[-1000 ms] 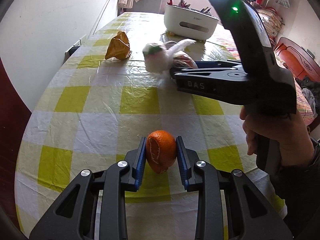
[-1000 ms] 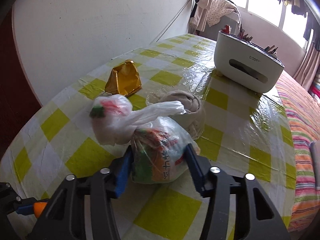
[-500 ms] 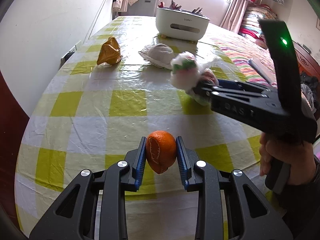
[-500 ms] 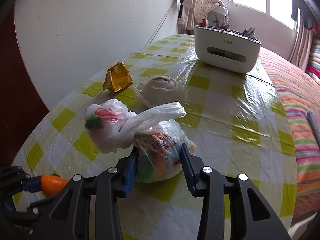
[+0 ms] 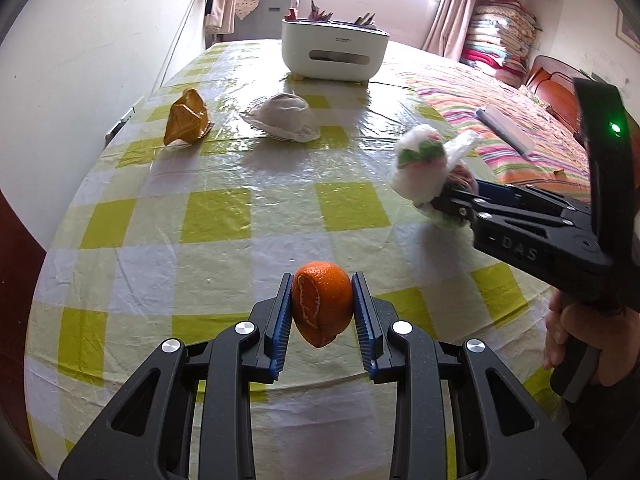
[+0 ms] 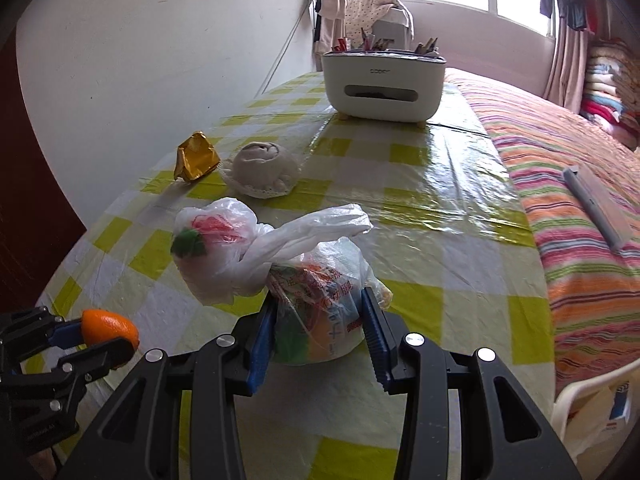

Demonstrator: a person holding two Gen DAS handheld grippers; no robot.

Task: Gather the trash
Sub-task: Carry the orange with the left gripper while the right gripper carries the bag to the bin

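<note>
now | left gripper point(image 5: 322, 312) grips orange peel point(image 5: 321, 303); right gripper point(image 6: 318, 330) "das" grips printed bag point(image 6: 316, 300)

The right gripper point(image 6: 318, 334) pinches a knotted plastic bag point(image 6: 312, 280) of wrappers between its blue pads, above the yellow checked tablecloth point(image 6: 420, 208). At lower left the left gripper point(image 6: 104, 340) clamps an orange peel point(image 6: 106, 326). Farther back lie a gold wrapper point(image 6: 196, 157) and a beige cloth bundle point(image 6: 262, 168), just beside each other, with a white organizer box point(image 6: 382, 88) beyond them.
</note>
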